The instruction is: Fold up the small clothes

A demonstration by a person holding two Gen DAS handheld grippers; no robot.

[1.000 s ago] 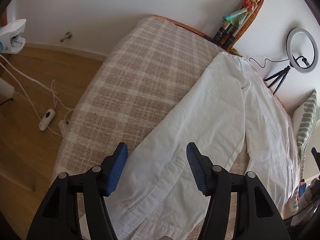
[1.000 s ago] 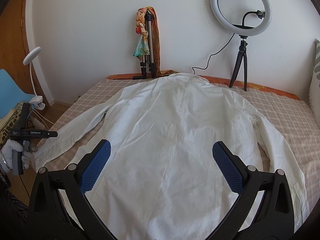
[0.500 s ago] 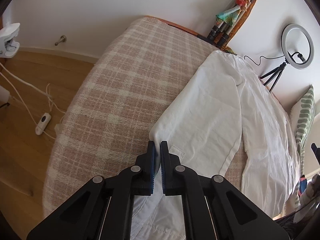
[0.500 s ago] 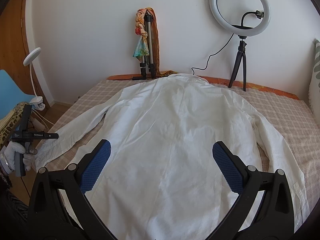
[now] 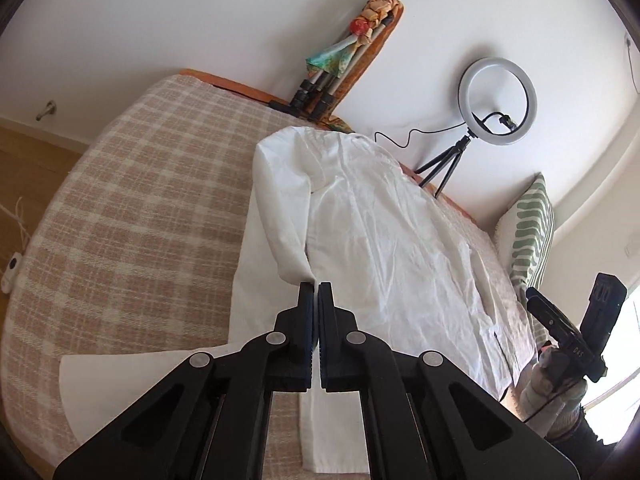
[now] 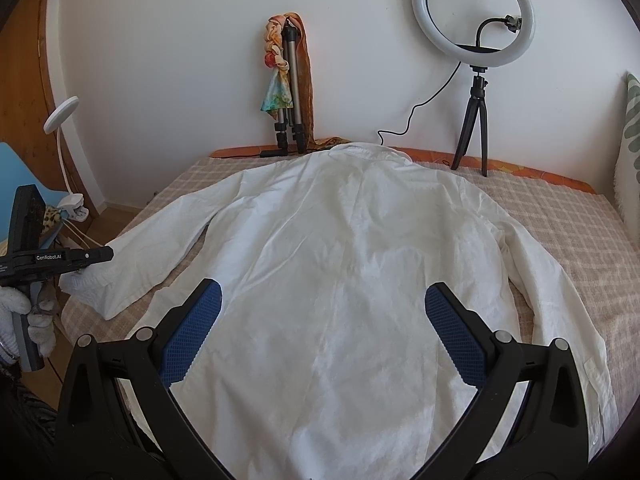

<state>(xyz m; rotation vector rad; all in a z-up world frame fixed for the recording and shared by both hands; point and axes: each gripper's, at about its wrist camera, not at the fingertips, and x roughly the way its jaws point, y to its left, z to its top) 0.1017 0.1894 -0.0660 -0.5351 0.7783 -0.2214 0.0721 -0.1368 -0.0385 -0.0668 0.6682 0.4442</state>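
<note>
The left tool (image 5: 315, 286) is clamped on the cuff of the white shirt's (image 6: 340, 280) left sleeve (image 5: 280, 208), lifting it off the checked bed (image 5: 132, 208). The right tool (image 6: 322, 312) hovers wide open and empty above the shirt, which lies spread back-up on the bed.

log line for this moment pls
left gripper: shut on sleeve cuff, lifted | right gripper: open above white shirt | bed

Bedroom at home: checked bed (image 6: 580, 232), striped pillow (image 5: 528, 236), wooden floor (image 5: 36, 152).
</note>
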